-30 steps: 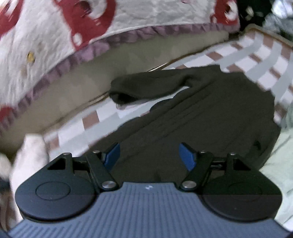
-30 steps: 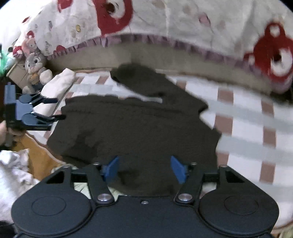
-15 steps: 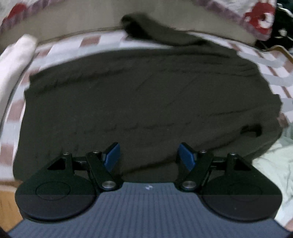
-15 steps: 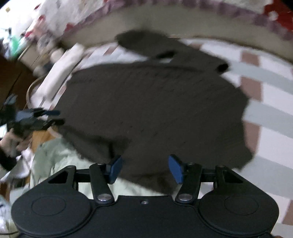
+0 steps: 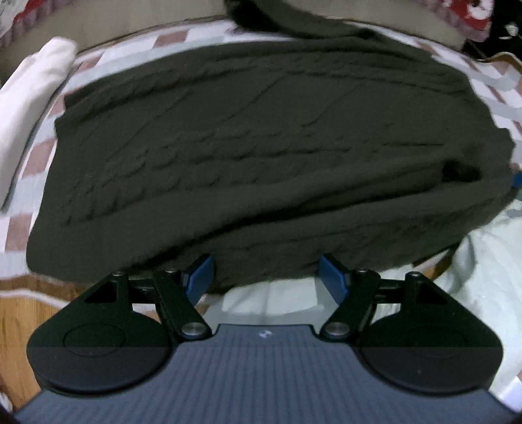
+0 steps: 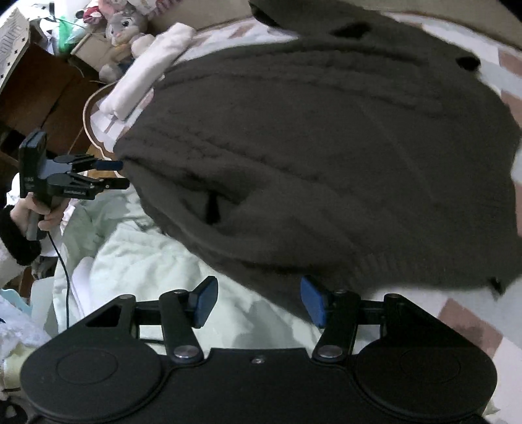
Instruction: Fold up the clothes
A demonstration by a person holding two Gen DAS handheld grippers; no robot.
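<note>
A: Since the sweater (image 5: 261, 146) lies flat on the checked sheet (image 5: 19, 228), its near hem right at the bed's edge, is that why both grippers come at it from this side?

B: I'd say so. The hem is the easiest line to pick up for a fold away from the person. The left gripper (image 5: 266, 277) hangs just over the hem, jaws apart, nothing pinched. The knit's edge sits between the blue pads (image 5: 200, 277) but they do not press on it.

A: And the right gripper (image 6: 257, 301)?

B: Also apart and empty, poised near the hem's other end, where the sweater overlaps a pale green cloth (image 6: 146, 261). In its view the left gripper (image 6: 112, 174) shows from the side, fingertips at the sweater's corner, a hand (image 6: 36, 215) on its handle.

A: Why spaced so wide?

B: Probably so the hem lifts evenly; a heavy cable knit sags if held at one point.

A: The sleeves?

B: One dark piece trails off the far end toward the quilt (image 5: 469, 16); whether it is a sleeve or the hood I cannot tell. A white roll (image 5: 29, 107) lies beside the sweater, clear of it.

A: Risk?

B: Catching the green cloth along with the hem.
</note>
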